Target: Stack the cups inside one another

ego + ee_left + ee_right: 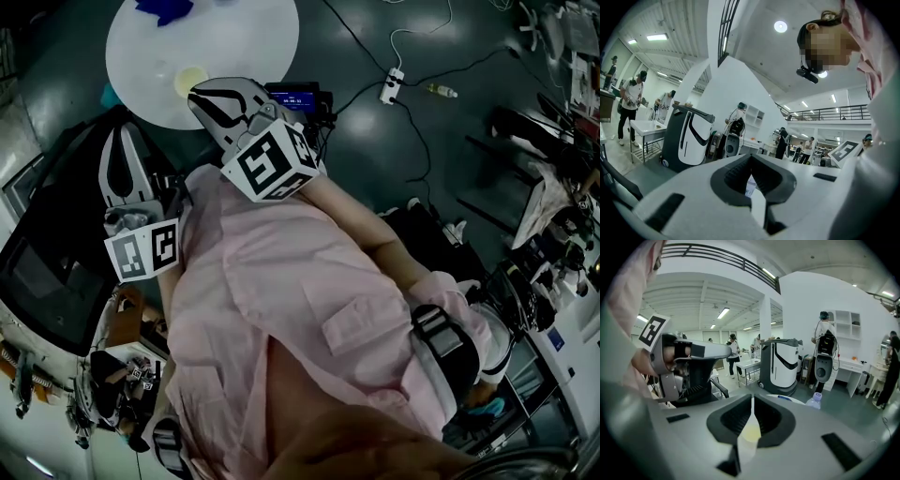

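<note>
A pale yellow cup (190, 81) stands on the round white table (253, 37) in the head view, with blue items (164, 9) at the table's far side. My right gripper (200, 93) is shut and empty, its tips just short of the yellow cup. That cup (751, 432) also shows in the right gripper view, through the gap below the closed jaws of the right gripper (753, 397). My left gripper (120, 133) hangs left of the table, off its edge. In its own view the left gripper (751, 157) has its jaws together with nothing held.
A clear water bottle (814, 401) stands near the table's far edge. A black-and-white robot cart (780, 366) and several people are beyond it. On the dark floor lie a power strip (391, 84) and cables. A black screen (37, 272) sits at the left.
</note>
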`<state>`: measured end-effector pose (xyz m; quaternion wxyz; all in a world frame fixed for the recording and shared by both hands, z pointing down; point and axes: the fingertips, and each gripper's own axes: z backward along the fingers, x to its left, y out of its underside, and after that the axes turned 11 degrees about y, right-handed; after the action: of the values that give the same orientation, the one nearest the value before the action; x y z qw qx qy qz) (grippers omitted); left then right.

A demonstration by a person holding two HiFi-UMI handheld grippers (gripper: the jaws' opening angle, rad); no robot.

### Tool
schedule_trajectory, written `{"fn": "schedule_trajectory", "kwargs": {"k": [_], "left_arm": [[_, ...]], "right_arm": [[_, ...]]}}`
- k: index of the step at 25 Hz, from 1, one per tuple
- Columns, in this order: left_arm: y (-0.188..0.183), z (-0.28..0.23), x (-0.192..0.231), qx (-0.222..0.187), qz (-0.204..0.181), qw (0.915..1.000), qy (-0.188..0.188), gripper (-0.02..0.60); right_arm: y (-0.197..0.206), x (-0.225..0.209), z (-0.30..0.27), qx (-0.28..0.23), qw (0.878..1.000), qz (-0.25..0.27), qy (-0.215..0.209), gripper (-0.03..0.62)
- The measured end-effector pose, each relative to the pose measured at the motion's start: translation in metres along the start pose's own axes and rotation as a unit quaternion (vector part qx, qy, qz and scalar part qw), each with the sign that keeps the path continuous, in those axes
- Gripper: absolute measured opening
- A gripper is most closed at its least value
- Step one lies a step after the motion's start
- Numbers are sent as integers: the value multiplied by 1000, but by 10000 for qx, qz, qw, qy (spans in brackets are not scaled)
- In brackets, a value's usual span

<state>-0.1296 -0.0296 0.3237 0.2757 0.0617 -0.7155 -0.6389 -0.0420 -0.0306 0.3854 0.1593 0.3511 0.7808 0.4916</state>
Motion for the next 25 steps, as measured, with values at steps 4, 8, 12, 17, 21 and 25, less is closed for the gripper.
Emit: {"fn": "schedule_trajectory", "kwargs": {"k": [4, 8, 12, 17, 21, 25], "left_arm": [[9, 5, 8, -26, 69, 10000, 53, 15], [25, 2, 16, 126, 162, 9994, 265, 15], [23, -27, -4, 75, 167, 9974, 703, 15], [18, -36, -35, 53, 172, 9942, 1058, 15], [10, -28, -39, 18, 134, 9957, 917, 15], [13, -23, -34, -5, 141, 9982, 575, 15]], "right_arm": [[5, 6, -7, 45, 10000, 30, 59, 37], [19, 5, -12, 120, 9994, -120, 293, 37], [21, -25, 4, 103, 9968, -277, 746, 37], [25, -42, 36, 135, 9928, -401, 1123, 37], [20, -37, 42, 103, 9941, -370, 1011, 37], [18, -37, 36, 24, 9962, -311, 816, 37]]}}
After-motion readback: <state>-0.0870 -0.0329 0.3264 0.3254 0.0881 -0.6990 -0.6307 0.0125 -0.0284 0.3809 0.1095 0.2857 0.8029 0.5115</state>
